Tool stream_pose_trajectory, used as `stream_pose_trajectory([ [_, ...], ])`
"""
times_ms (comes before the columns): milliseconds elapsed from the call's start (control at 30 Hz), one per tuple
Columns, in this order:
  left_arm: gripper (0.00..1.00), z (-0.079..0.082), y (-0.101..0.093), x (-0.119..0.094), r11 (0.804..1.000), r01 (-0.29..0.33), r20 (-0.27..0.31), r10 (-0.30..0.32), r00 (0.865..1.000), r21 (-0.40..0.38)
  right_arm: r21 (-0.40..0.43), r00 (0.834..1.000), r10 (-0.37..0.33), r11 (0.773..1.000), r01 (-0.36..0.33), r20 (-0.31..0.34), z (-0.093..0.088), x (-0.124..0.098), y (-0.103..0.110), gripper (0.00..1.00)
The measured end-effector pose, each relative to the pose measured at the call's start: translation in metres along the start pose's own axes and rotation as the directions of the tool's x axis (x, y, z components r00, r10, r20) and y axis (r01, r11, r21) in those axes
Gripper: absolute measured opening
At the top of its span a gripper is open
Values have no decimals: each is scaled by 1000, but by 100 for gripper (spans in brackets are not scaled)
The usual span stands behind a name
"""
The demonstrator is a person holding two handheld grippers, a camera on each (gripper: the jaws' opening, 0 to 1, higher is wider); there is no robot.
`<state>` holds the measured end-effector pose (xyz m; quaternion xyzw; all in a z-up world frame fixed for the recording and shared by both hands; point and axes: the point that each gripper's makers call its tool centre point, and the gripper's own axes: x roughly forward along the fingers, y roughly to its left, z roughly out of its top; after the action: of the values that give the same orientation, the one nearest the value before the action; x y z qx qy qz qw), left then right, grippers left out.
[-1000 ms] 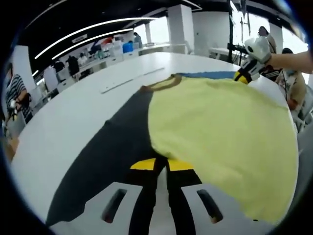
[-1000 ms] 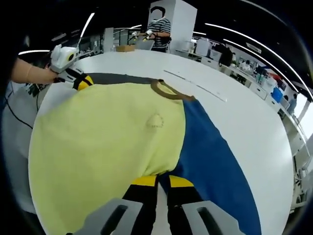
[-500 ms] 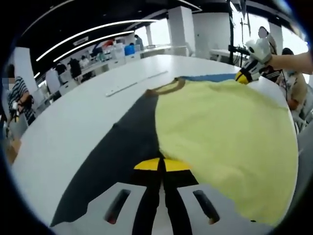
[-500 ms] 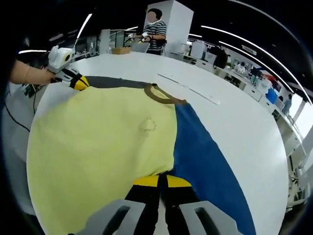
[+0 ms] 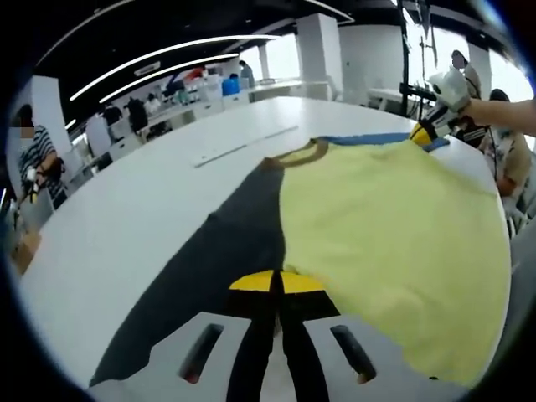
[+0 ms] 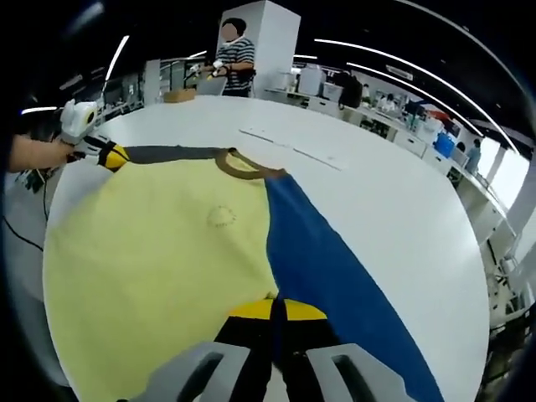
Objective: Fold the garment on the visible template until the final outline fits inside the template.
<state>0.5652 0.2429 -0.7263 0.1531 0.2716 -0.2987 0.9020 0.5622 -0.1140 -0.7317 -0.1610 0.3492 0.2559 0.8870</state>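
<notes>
Both tongs are clamped tight on the pale yellow brown-collared T-shirt (image 5: pixel 394 218): left gripper (image 5: pixel 276 283) pinches 1 corner over the dark grey template panel (image 5: pixel 209 268), right gripper (image 6: pixel 274 310) the other, beside the blue panel (image 6: pixel 335 268), on the white table (image 6: pixel 402 193).

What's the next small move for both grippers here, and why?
Probably carry both pinched edges on across the yellow T-shirt. The left gripper holds its edge over the dark template panel, the right gripper holds the edge over the blue panel, and the shirt lies unfolded on the white table.
</notes>
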Motion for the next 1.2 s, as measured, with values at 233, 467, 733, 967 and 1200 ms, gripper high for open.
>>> stream_pose_trajectory([
  [233,0,0,1,-2,1000,7,-7,-7,1000,11,7,1000,-4,1000,5,-16,-3,3,1,0],
  [467,0,3,4,-3,1000,9,3,-9,1000,-6,17,1000,-4,1000,4,-16,-3,4,-1,0],
  [733,0,7,0,-5,1000,15,17,-15,1000,-20,102,1000,20,995,-20,0,-2,1,1,0],
  [967,13,11,7,-15,999,-20,28,22,999,-42,158,999,20,987,-24,27,4,-10,6,19],
  [1200,34,15,8,-26,995,-37,48,42,998,-88,207,1000,14,978,-18,24,3,-22,7,42],
])
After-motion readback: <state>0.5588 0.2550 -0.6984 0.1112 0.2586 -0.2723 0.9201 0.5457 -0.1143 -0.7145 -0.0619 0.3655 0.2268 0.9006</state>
